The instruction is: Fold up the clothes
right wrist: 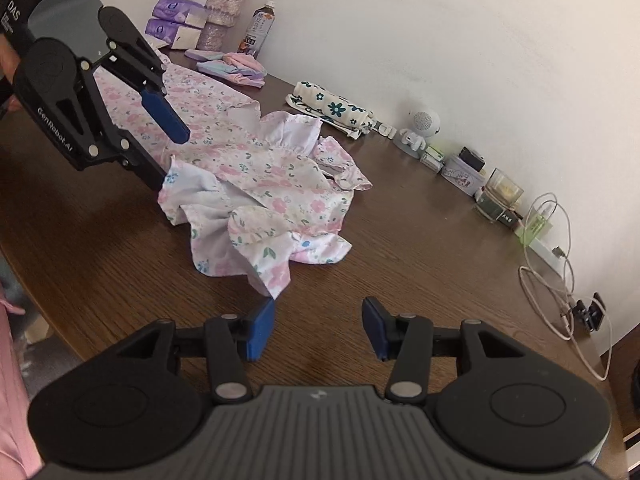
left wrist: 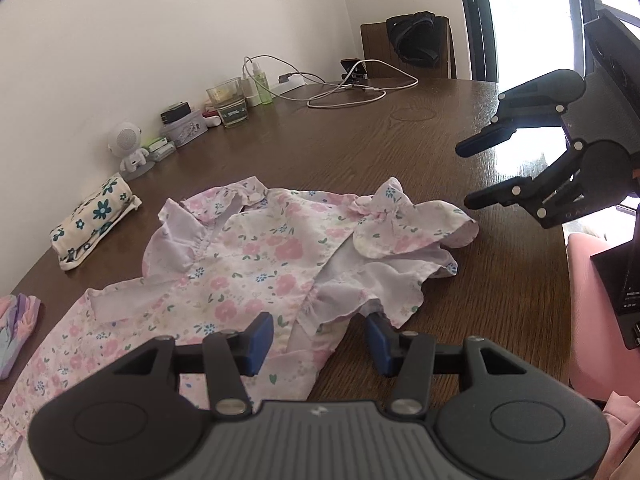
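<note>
A pink floral garment [left wrist: 256, 256] with ruffled sleeves lies rumpled on the brown wooden table [left wrist: 400, 148]. My left gripper [left wrist: 320, 340] is open low over the garment's near edge. Its left finger is above the cloth, and a ruffle covers the tip of its right finger. My right gripper [left wrist: 464, 176] hangs open above the table, just right of the garment's ruffled corner. In the right wrist view the garment [right wrist: 272, 184] lies ahead of my open right gripper [right wrist: 318, 326], whose left pad almost touches a cloth tip. The left gripper [right wrist: 172, 160] is at the garment's far side, its lower finger hidden behind cloth.
A folded cream cloth with teal flowers [left wrist: 92, 220] lies left of the garment. A small white speaker figure [left wrist: 128, 148], boxes, a glass [left wrist: 228, 100] and white cables [left wrist: 348, 88] line the wall. Pastel clothes [right wrist: 236, 66], tissue packs [right wrist: 172, 20] and a bottle [right wrist: 260, 28] stand beyond. A chair [left wrist: 408, 48] is behind the table.
</note>
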`<state>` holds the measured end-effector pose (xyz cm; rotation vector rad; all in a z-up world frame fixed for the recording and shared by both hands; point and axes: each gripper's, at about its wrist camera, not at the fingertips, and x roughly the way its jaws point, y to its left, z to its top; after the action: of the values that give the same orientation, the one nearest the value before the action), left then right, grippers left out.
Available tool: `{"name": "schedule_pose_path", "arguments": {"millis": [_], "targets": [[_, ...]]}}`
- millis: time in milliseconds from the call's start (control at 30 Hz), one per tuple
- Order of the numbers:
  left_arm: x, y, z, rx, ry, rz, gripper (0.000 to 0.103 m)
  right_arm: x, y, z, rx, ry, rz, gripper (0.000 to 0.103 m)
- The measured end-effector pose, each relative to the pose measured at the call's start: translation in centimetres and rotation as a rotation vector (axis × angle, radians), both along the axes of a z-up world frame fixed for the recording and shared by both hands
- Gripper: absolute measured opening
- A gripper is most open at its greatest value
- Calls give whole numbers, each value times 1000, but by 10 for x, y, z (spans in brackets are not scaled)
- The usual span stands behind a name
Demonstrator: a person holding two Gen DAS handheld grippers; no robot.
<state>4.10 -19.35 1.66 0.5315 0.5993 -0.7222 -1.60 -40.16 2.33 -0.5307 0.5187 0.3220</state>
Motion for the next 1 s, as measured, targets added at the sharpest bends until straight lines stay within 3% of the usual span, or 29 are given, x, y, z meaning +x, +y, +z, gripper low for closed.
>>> {"name": "schedule_pose_path", "arguments": {"millis": [133, 367, 467, 533, 600, 633, 667, 700, 800, 1000], "targets": [[0, -6, -1, 12, -7, -18, 49, 4, -9, 2, 14, -3, 14, 49], [-1, -10, -1, -3, -21, -40, 49, 14, 15, 1, 23, -9, 201, 48], [1, -9, 1, -36, -12, -27, 48, 18, 19, 1, 29, -18, 267, 48], [3, -6, 4, -85, 10, -1, 42, 22, 19, 2, 50, -17, 297, 48], [6, -3, 5, -137, 43, 23, 27, 28, 16, 4, 95, 4, 315, 37], [7, -1, 6, -162, 59, 34, 26, 31, 14, 4, 128, 18, 322, 31], [8, 0, 6, -179, 71, 44, 23, 35, 12, 5, 166, 34, 327, 18], [9, 2, 7, -197, 84, 55, 18, 38, 10, 6, 203, 48, 326, 11], [17, 10, 6, -261, 140, 109, 16, 46, 3, 7, 287, 76, 319, 2], [33, 27, 6, -387, 251, 218, 16, 69, -6, 16, 444, 115, 227, 1]]}}
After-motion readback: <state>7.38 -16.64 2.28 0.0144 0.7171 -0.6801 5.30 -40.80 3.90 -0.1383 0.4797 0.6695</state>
